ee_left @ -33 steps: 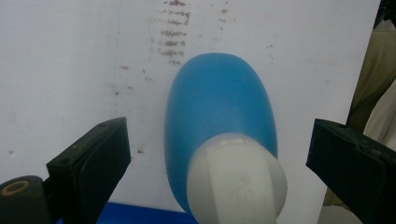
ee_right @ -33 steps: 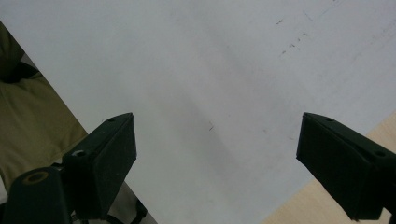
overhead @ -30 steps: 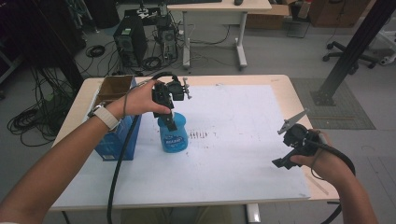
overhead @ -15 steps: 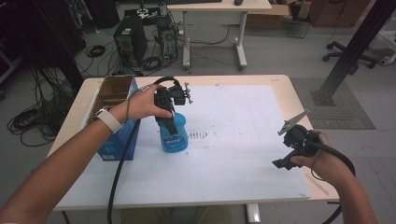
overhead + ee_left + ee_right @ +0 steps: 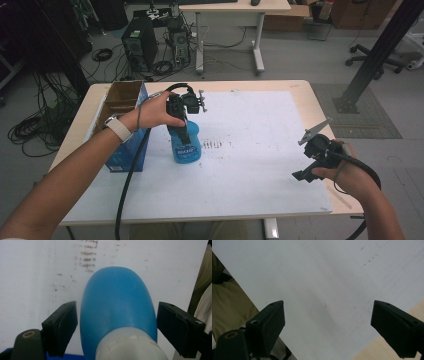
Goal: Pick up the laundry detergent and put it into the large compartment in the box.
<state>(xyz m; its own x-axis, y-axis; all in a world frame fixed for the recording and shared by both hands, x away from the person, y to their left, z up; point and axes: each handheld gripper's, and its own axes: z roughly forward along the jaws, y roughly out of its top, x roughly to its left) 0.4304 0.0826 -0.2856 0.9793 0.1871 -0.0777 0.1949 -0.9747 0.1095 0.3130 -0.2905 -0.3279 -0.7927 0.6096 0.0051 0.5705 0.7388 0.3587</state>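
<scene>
Lowered slightly over the blue bottle (image 5: pixel 186 146), the left gripper (image 5: pixel 116 322) has just been closing, its pads not yet touching the bottle between them. Beside the blue box (image 5: pixel 125 145) on the counter (image 5: pixel 260 165) the bottle is stood upright. The right gripper (image 5: pixel 328 327) is held spread wide above the counter's near right edge.

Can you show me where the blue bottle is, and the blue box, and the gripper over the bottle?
blue bottle (image 5: pixel 186 148): high view, on its label.
blue box (image 5: pixel 123 156): high view, on its blue front side.
left gripper (image 5: pixel 116 333): left gripper view, midway between its fingertips, either side of the bottle.
</scene>
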